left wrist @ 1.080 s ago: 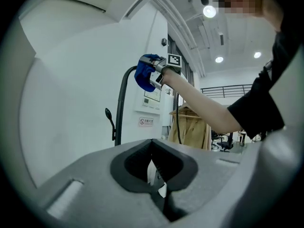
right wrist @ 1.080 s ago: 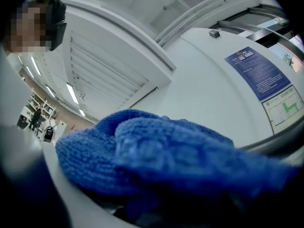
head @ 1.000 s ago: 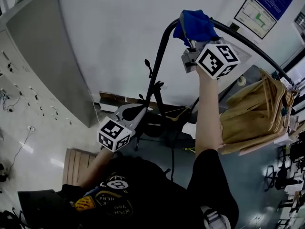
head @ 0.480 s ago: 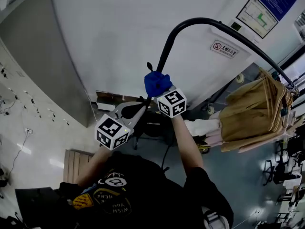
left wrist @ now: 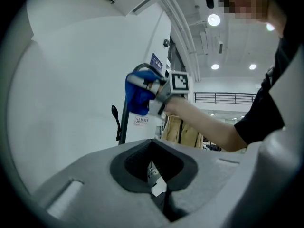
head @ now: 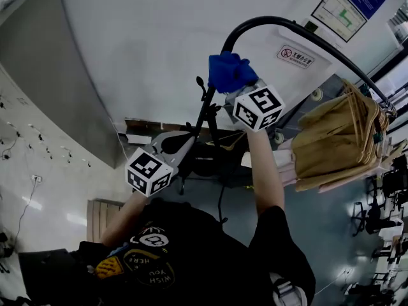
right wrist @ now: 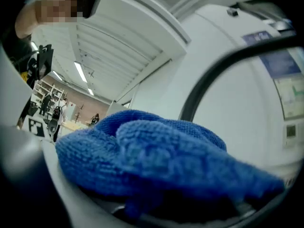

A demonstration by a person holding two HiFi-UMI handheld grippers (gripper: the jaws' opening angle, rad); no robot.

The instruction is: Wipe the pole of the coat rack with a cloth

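The blue cloth (head: 229, 71) sits on the black pole (head: 264, 20) of the coat rack, just under the bend near the pole's top. The right gripper (head: 234, 81) pinches the cloth tight between its fingers and holds it against the pole. The left gripper (head: 190, 140) is lower down, near the pole's bottom part, with its fingertips pressed together and nothing between them.
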